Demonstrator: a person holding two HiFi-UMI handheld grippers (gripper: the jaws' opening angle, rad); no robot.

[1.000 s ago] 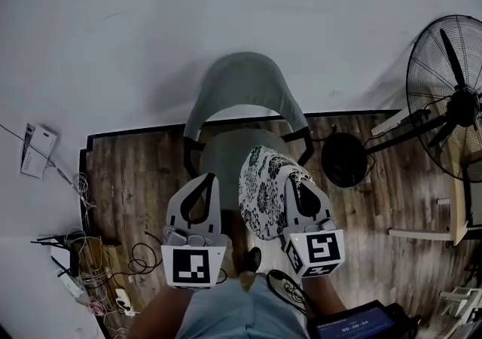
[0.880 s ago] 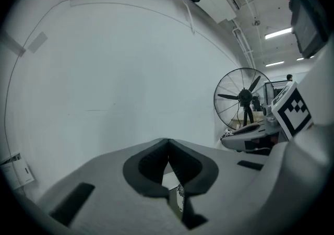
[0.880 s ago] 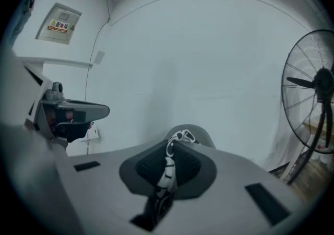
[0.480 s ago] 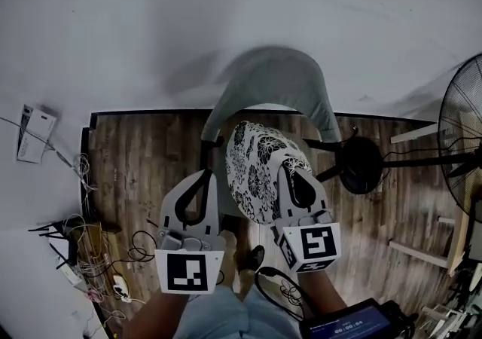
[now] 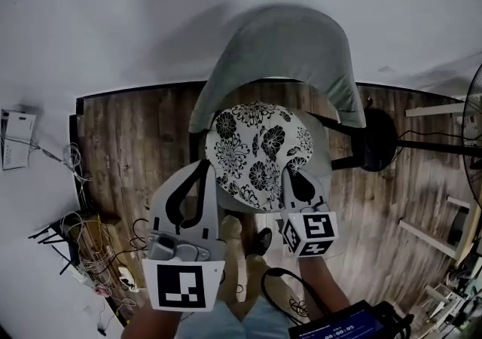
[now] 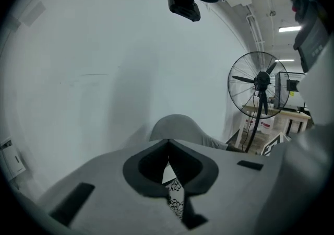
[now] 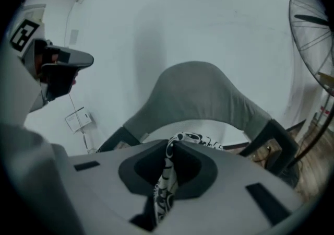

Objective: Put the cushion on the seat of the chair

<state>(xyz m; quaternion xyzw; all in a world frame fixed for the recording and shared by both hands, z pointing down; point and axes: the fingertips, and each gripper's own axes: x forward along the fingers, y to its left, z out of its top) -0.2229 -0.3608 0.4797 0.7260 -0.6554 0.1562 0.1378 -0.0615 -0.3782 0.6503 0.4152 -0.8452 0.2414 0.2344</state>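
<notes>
A round white cushion (image 5: 260, 153) with black flowers lies flat over the seat of the grey chair (image 5: 286, 51), below its curved backrest. My right gripper (image 5: 296, 172) pinches the cushion's near right edge. In the right gripper view its jaws (image 7: 171, 145) are starting to open, with the patterned fabric (image 7: 166, 181) still pressed between the pads and the chair back (image 7: 195, 93) ahead. My left gripper (image 5: 203, 168) is shut and empty, just left of the cushion's near edge. In the left gripper view its tips (image 6: 168, 145) meet, and a strip of cushion (image 6: 175, 205) shows below them.
A standing fan's round base (image 5: 373, 138) sits right of the chair; the fan (image 6: 261, 80) rises beyond. Tangled cables (image 5: 90, 255) lie on the wood floor at left. A white wall is behind the chair. My shoe (image 5: 260, 239) is near the chair's front.
Both grippers moved forward and down toward the chair. The cushion, held upright a second ago, has swung down flat onto the seat.
</notes>
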